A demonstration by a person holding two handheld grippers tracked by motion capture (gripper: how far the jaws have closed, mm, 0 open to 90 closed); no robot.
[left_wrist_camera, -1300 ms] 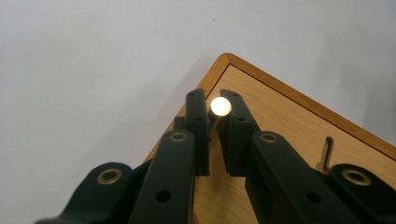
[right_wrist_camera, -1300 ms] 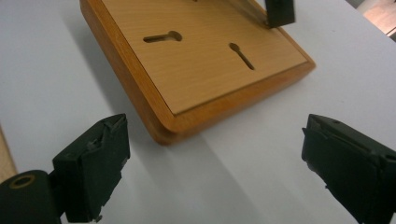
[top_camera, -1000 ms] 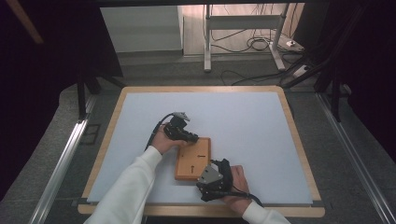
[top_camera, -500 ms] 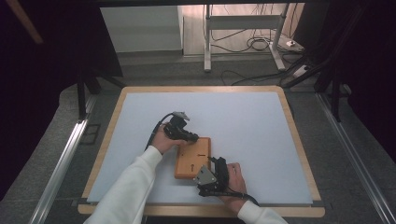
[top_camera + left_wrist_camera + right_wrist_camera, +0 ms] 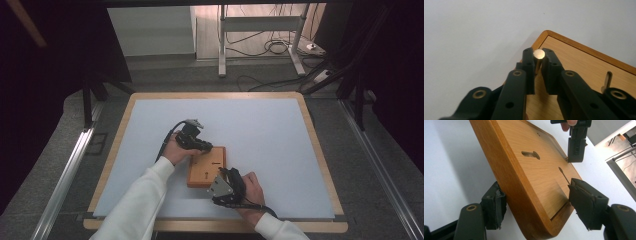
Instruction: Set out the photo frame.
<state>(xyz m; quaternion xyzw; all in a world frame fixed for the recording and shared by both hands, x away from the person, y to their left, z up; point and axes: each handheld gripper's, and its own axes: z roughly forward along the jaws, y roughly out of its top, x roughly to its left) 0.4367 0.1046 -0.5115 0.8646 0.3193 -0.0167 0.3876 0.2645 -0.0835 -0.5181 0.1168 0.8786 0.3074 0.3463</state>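
Observation:
A flat wooden board (image 5: 212, 167) with cut slots lies on the pale mat. My left gripper (image 5: 204, 147) rests at the board's far left corner. In the left gripper view, this gripper (image 5: 538, 58) is shut on a short brass peg (image 5: 539, 53) standing upright over the board (image 5: 584, 72); its jaws have just been opening a little. My right gripper (image 5: 223, 175) straddles the board's near edge. In the right gripper view, its jaws (image 5: 540, 201) have just been closing around the board (image 5: 531, 167). The left pad is against the side and the right pad stands slightly off.
The mat (image 5: 260, 130) covers a wood-rimmed table (image 5: 320, 150). The board has a keyhole slot (image 5: 530, 154), a thin slit (image 5: 564, 176) and a shallow square recess (image 5: 554, 195). A small flat metal piece (image 5: 607, 79) stands on the board. Cables and a stand (image 5: 260, 45) lie beyond the table.
The right gripper has shifted slightly at the board's near edge and its jaws look narrower around it. The left hand has kept still at the far corner.

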